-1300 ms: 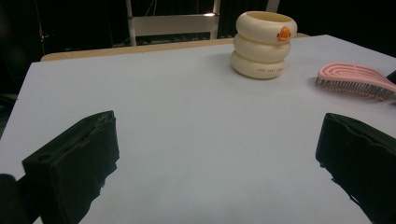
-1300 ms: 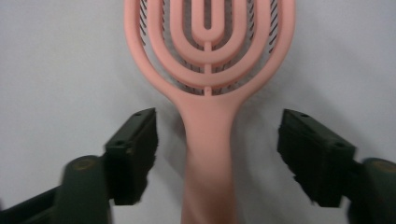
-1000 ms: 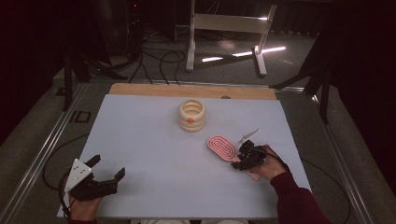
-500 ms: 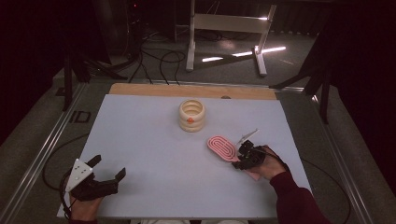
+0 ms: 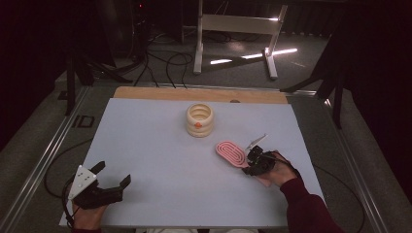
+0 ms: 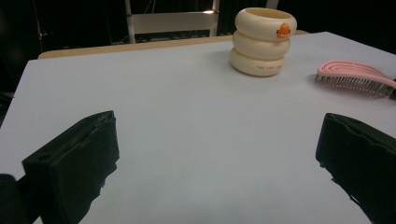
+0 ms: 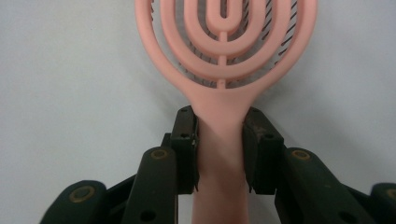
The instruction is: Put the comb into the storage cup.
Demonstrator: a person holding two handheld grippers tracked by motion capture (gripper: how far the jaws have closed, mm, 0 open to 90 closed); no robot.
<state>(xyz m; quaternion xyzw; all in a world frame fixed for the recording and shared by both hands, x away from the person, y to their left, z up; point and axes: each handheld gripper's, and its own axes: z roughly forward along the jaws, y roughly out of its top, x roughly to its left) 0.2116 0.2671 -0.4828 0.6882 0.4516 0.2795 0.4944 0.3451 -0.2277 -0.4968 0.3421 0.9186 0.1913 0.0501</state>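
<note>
From my station, nearest me is the left gripper (image 5: 104, 182), resting at the table's near left corner with its jaws spread wide and nothing between them. Level with it, well off to its right, the right gripper (image 5: 256, 162) has just been closing its jaws, and in its own view the pads press both sides of the handle of the pink hairbrush (image 7: 223, 70). The brush lies flat on the white table (image 5: 145, 145), bristles down, its looped head reaching away from the right gripper. Beyond that head, farther back and to its left, stands a cream ringed holder (image 6: 264, 39), three stacked rolls with a small orange duck mark on the top one. There is a line of small print on its lowest roll, too fine for me to read. What it holds inside I cannot tell.
</note>
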